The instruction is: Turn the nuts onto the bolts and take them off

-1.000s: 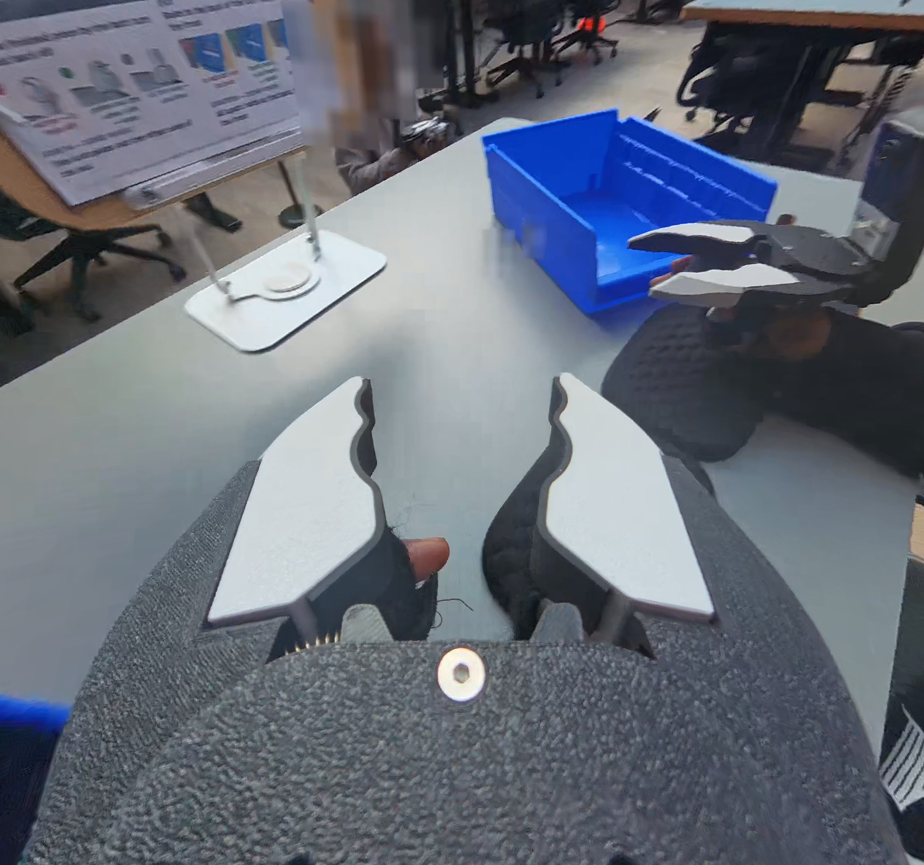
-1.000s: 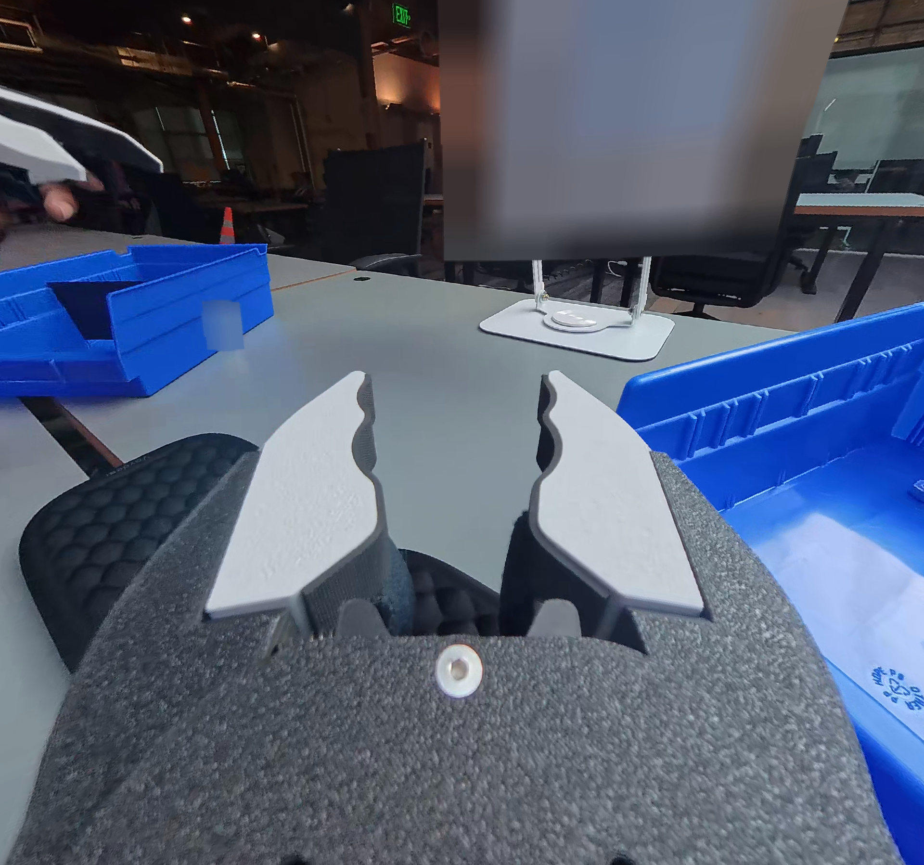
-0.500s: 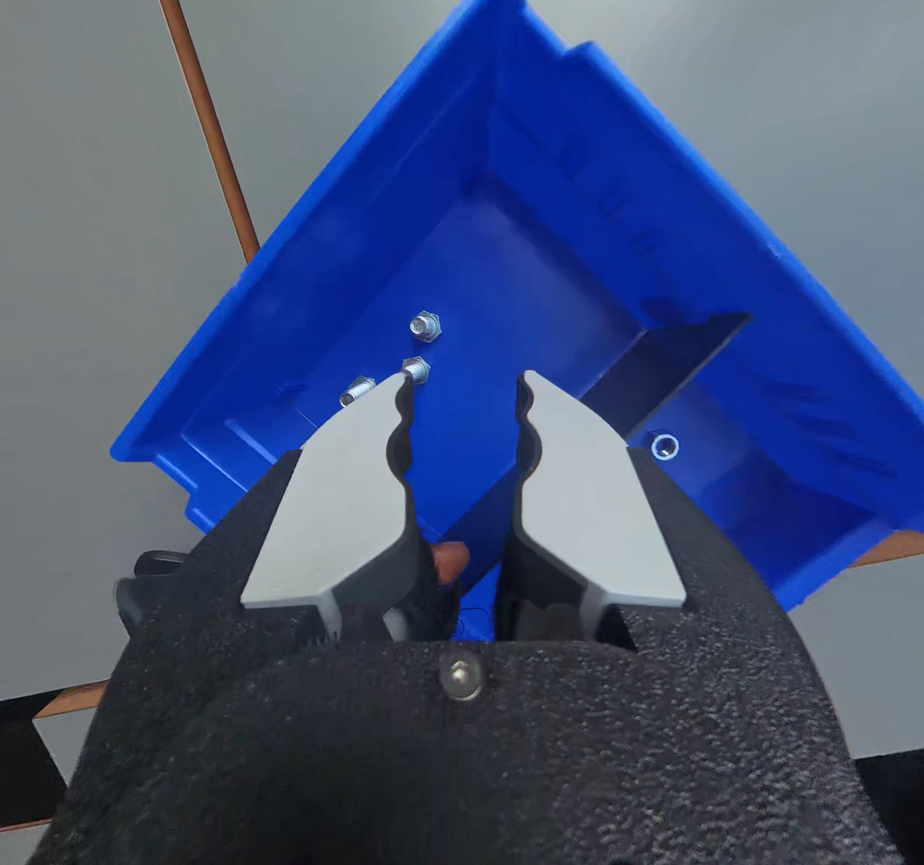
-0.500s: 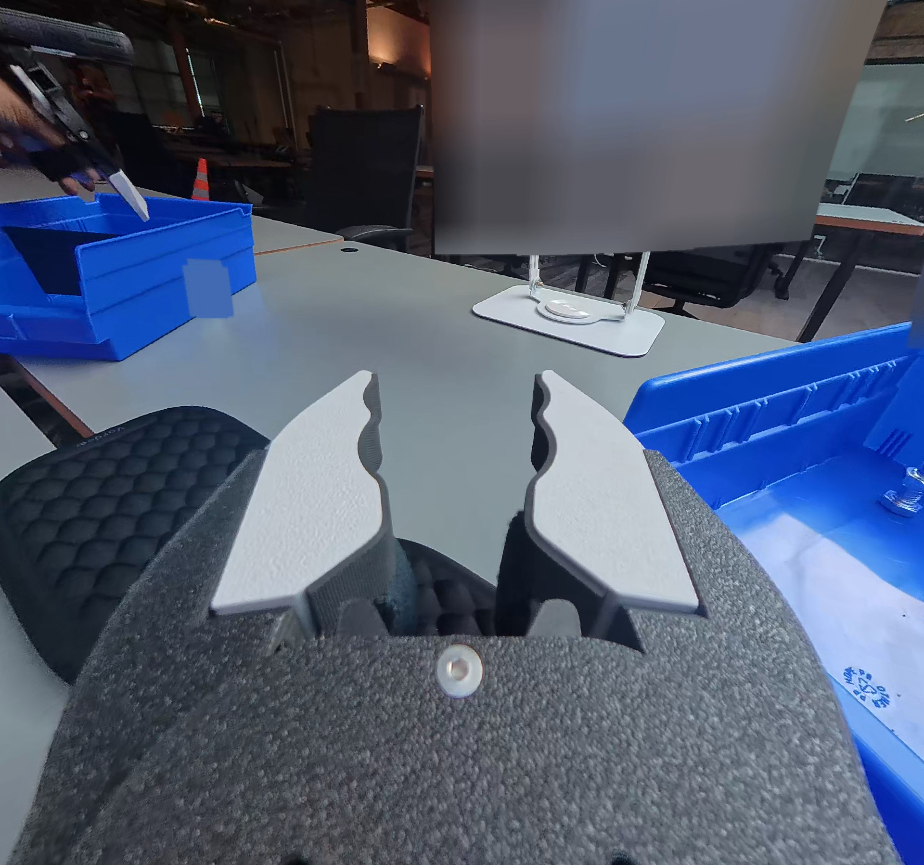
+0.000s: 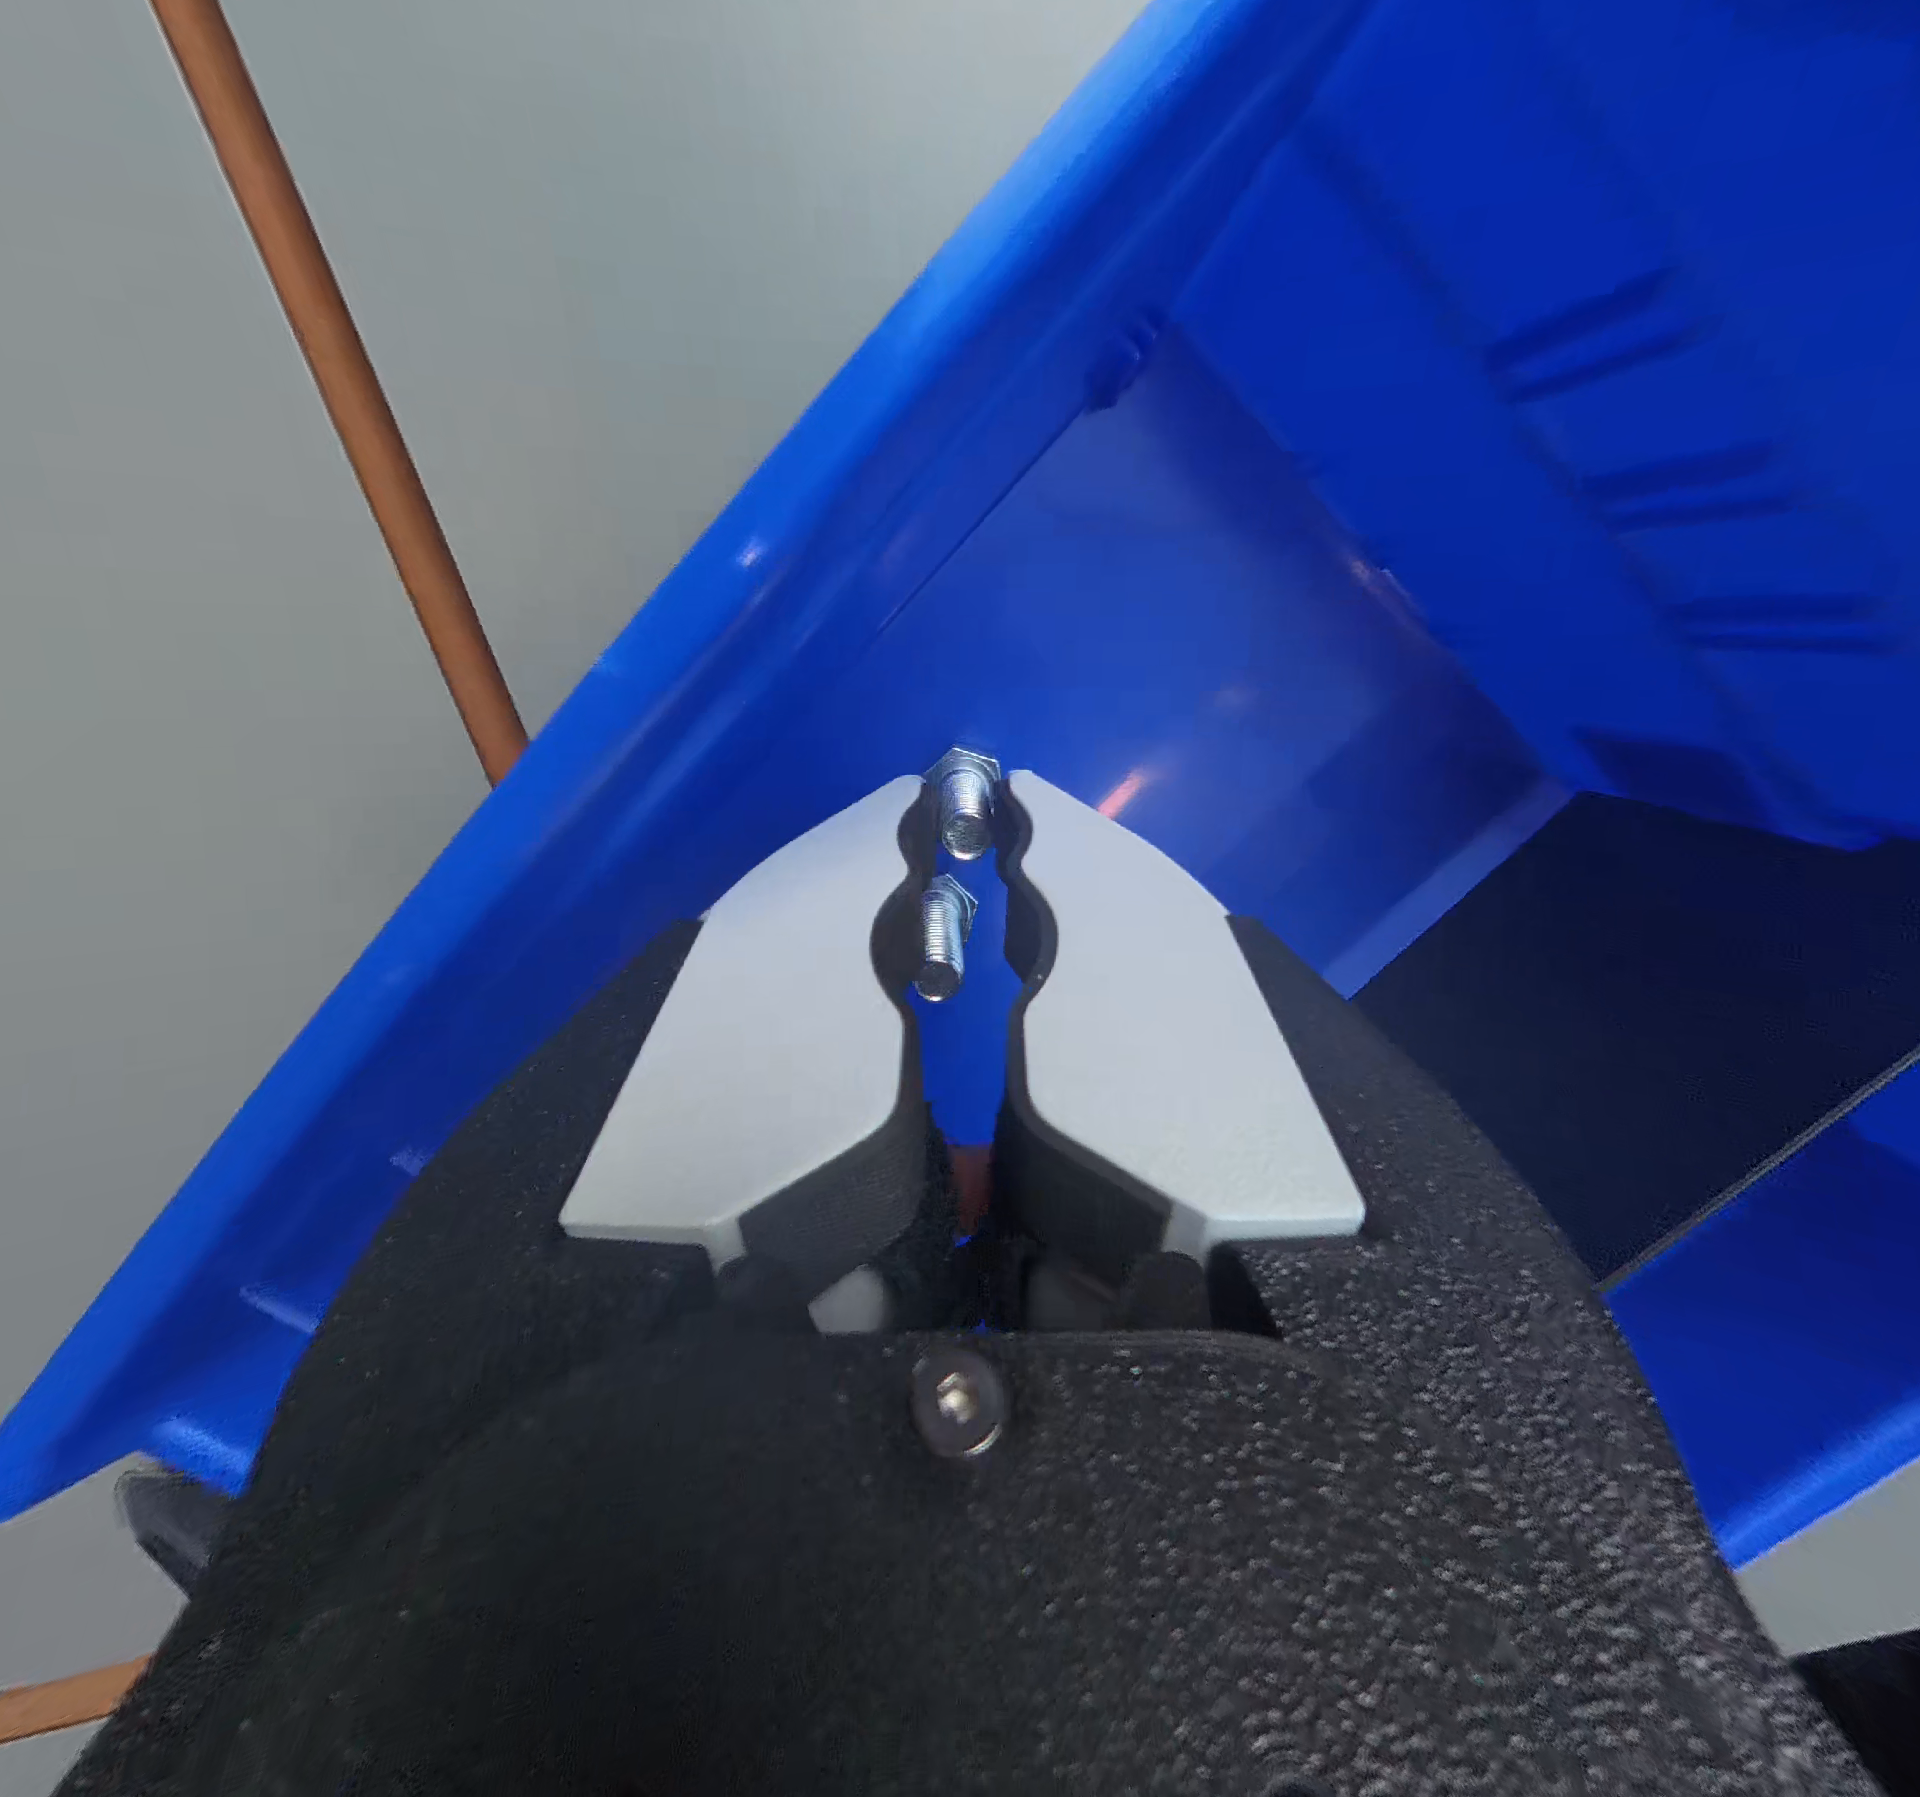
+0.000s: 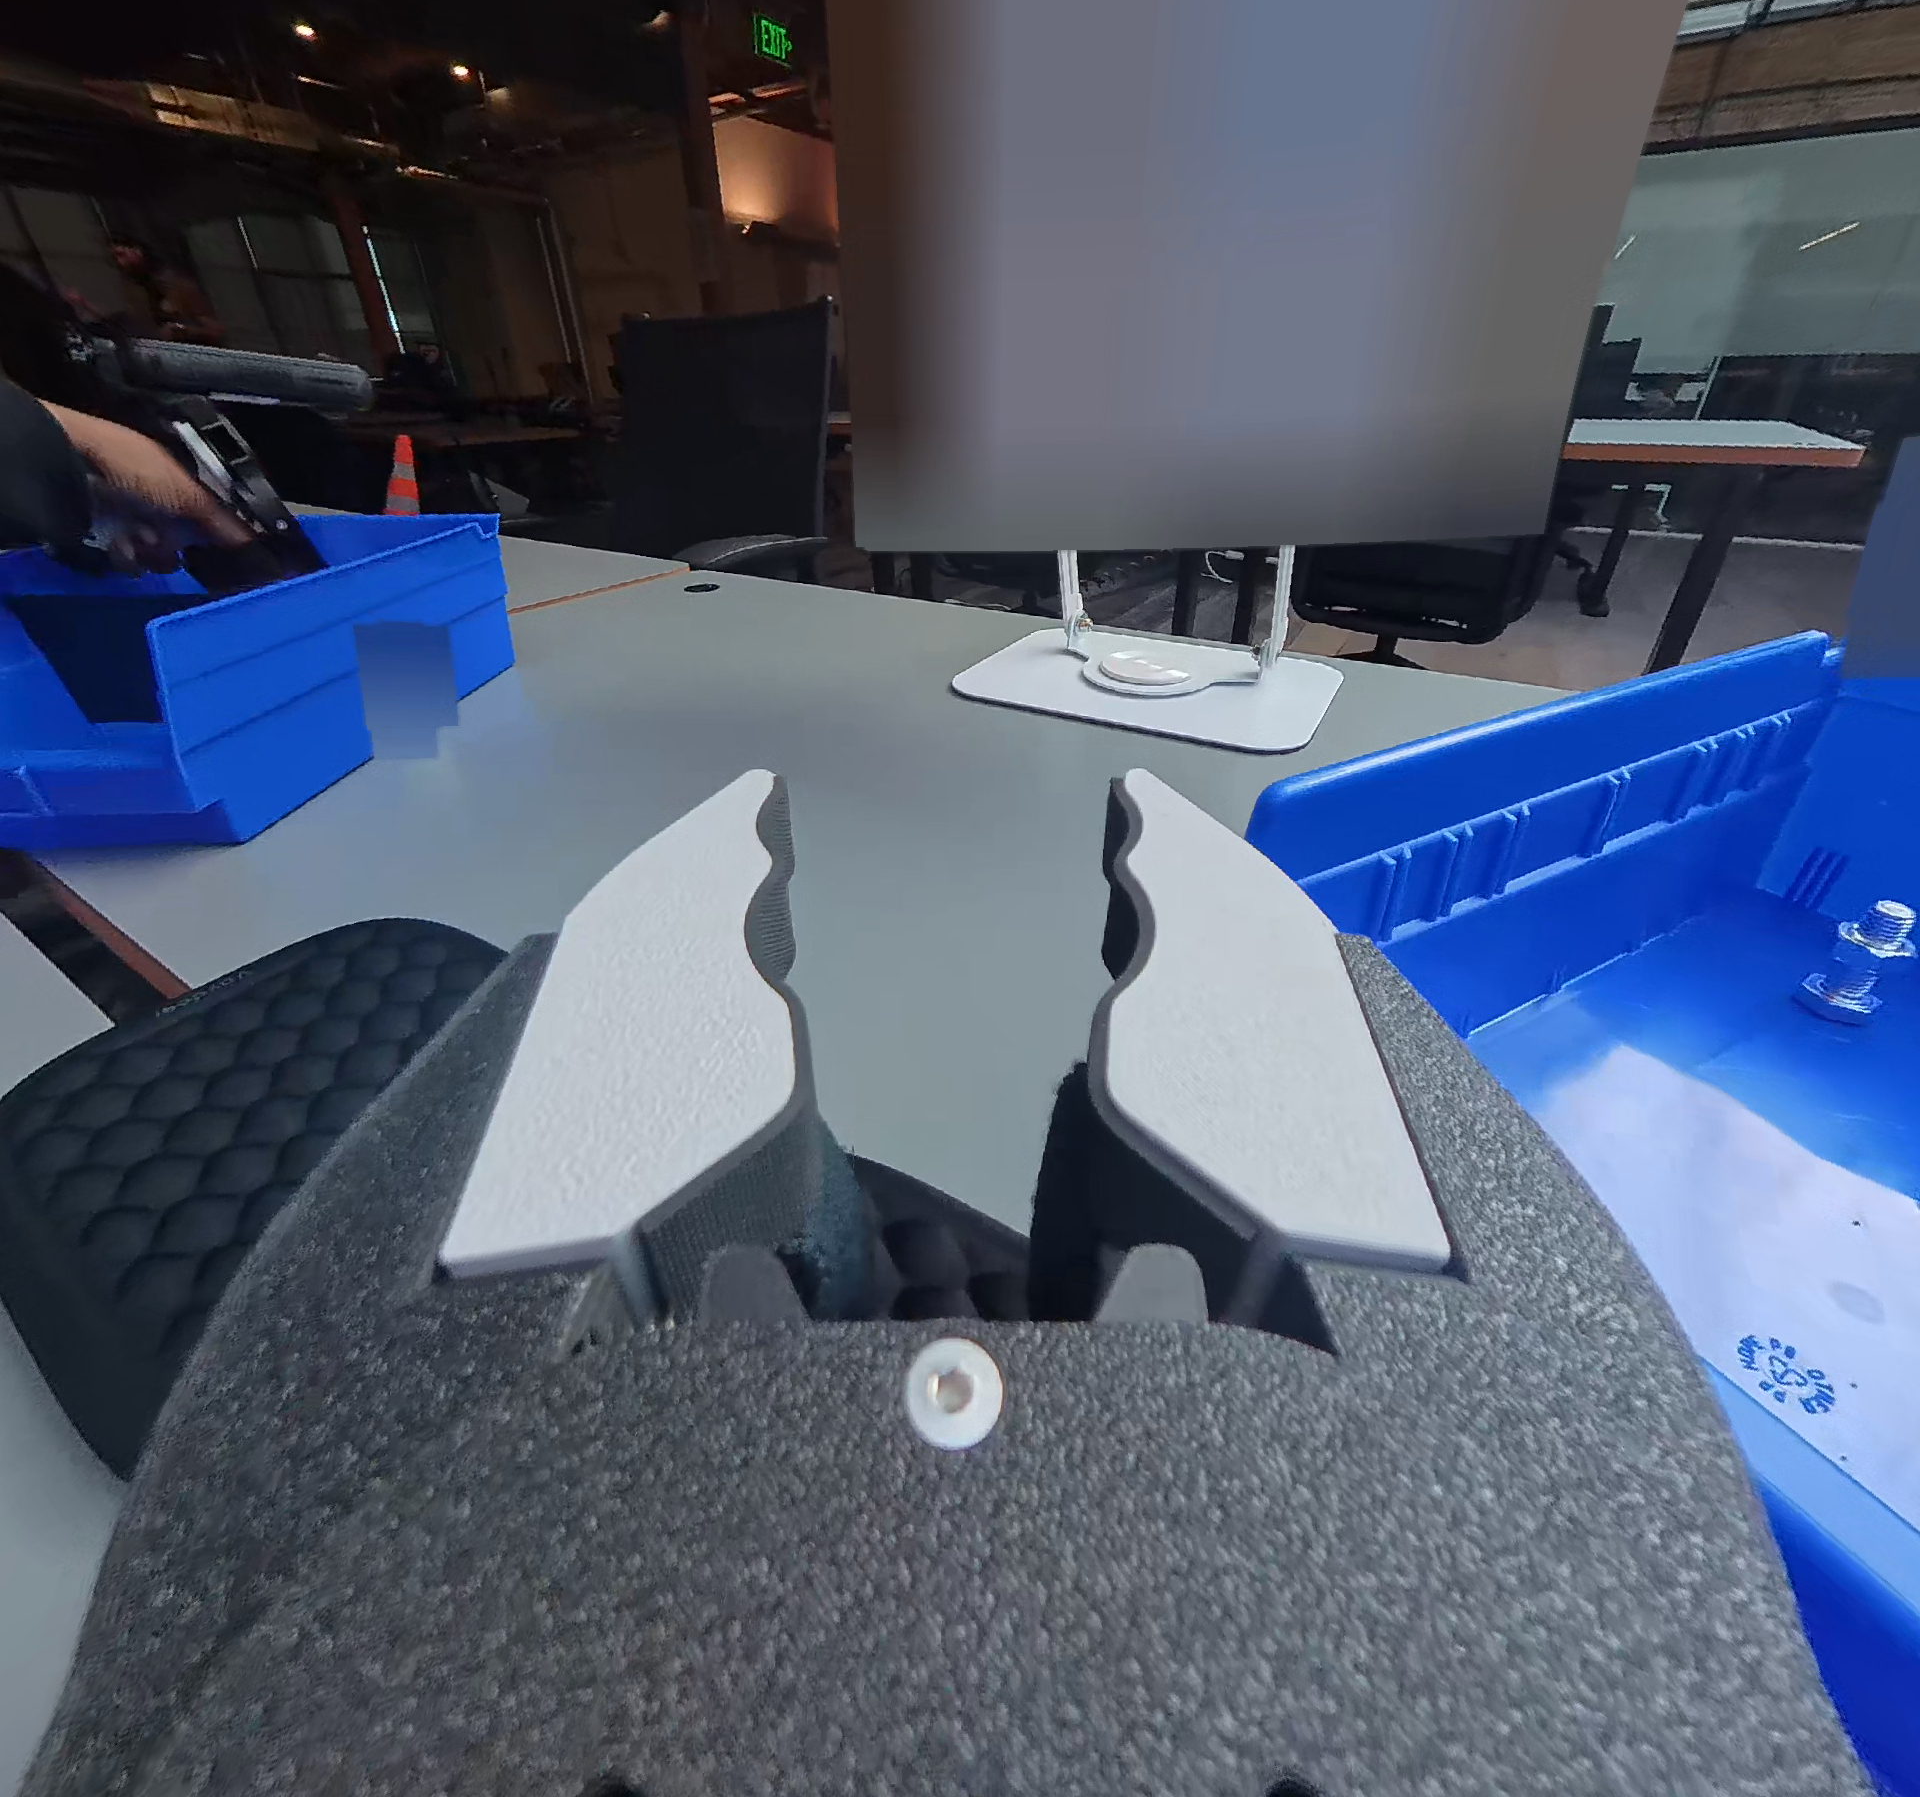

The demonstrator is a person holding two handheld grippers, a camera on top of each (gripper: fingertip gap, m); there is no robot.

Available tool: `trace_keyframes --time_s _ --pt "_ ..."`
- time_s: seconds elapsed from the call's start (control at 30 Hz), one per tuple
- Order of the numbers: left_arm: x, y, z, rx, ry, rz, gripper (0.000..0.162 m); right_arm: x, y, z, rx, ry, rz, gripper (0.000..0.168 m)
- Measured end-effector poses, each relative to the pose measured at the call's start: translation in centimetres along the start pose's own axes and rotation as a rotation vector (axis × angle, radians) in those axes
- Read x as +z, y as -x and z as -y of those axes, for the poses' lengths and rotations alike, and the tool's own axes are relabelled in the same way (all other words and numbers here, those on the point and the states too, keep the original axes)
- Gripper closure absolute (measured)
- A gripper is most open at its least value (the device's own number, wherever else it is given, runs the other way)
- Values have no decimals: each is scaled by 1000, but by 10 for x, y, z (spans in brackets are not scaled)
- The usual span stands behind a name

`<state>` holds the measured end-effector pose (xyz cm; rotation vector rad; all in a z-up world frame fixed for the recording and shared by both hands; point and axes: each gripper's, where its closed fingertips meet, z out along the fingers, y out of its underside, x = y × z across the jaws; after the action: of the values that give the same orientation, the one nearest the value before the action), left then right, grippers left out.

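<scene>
In the left wrist view my left gripper (image 5: pixel 961 791) is down inside a blue bin (image 5: pixel 1507 241). Its tips are closed on a small silver bolt (image 5: pixel 964 812). A second bolt (image 5: pixel 940 947) lies on the bin floor and shows through the gap between the fingers. In the right wrist view my right gripper (image 6: pixel 940 791) is open and empty above the grey table (image 6: pixel 831 708). A bolt with a nut on it (image 6: pixel 1860 963) stands in a second blue bin (image 6: pixel 1558 812) at the right. The left gripper (image 6: pixel 239 511) shows far left in the first bin (image 6: pixel 260 646).
A black honeycomb pad (image 6: pixel 208 1072) lies under the right gripper. A white stand base (image 6: pixel 1143 682) sits at the back of the table. A white sheet (image 6: pixel 1766 1228) lines the right bin. A copper-coloured seam (image 5: pixel 312 345) runs between table tops. Left tips to right tips: about 60 cm.
The left gripper swung from the open table to the left bin, went down into it and closed its fingers on a bolt. The right gripper barely moved and stayed open.
</scene>
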<state>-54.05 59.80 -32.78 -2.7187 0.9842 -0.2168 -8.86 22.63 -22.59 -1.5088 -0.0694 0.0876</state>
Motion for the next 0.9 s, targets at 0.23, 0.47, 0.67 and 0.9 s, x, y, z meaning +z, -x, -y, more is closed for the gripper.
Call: trace_keyframes --time_s 0.23,0.47,0.67,0.9 --pt "-21 -8 -6 57 22 44 152 0 3 0 -16 3 8 111" --pt "-93 -82 22 212 -127 30 152 6 10 -9 -62 70 30 110" --pt "-115 -210 26 449 -201 -41 153 10 12 -15 -81 113 37 108" --pt "-68 -362 0 742 -130 -103 153 11 19 -20 -160 142 43 108"
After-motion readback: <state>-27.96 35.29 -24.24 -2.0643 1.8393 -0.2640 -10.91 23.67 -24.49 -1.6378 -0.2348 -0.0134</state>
